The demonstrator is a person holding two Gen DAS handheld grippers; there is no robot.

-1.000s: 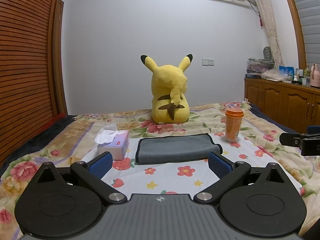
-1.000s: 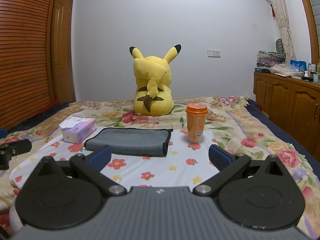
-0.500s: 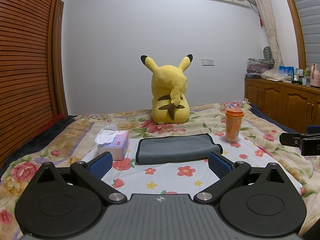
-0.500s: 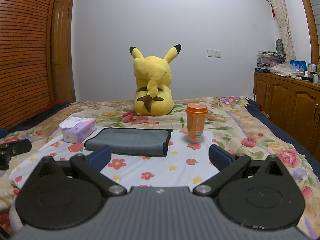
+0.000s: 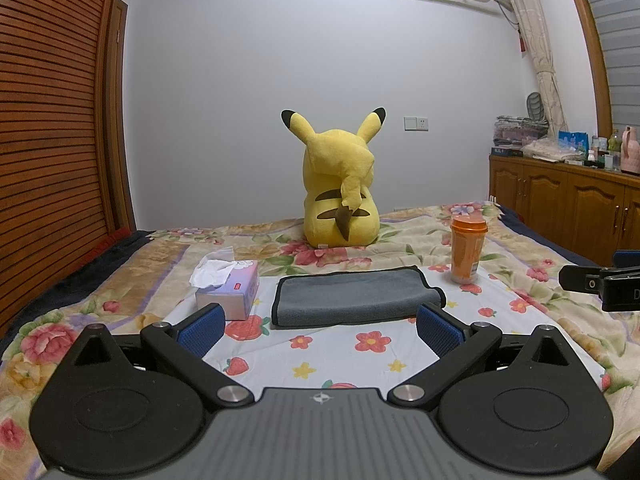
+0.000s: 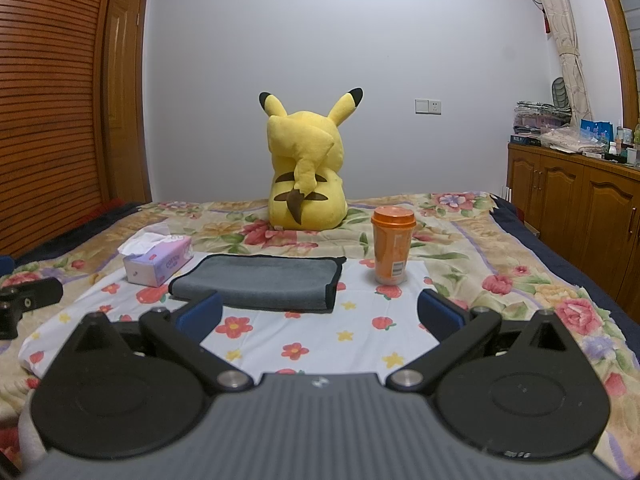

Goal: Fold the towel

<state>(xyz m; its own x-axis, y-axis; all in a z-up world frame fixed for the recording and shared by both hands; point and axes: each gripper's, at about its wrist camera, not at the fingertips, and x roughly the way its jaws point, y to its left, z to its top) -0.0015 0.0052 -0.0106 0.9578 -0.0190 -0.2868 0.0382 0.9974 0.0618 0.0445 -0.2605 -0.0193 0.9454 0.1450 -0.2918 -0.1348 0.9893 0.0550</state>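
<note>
A grey towel with a dark hem (image 5: 352,295) lies folded flat on the flowered bed sheet (image 5: 340,360); it also shows in the right wrist view (image 6: 260,282). My left gripper (image 5: 320,326) is open and empty, held just short of the towel's near edge. My right gripper (image 6: 318,314) is open and empty, in front of the towel's right half. Each gripper's tip shows at the edge of the other's view: the right one (image 5: 600,284) and the left one (image 6: 28,300).
A tissue box (image 5: 229,287) stands left of the towel and an orange cup with lid (image 5: 467,250) to its right. A yellow plush toy (image 5: 340,196) sits behind. Wooden cabinets (image 5: 568,208) line the right wall, a slatted wooden wall (image 5: 48,140) the left.
</note>
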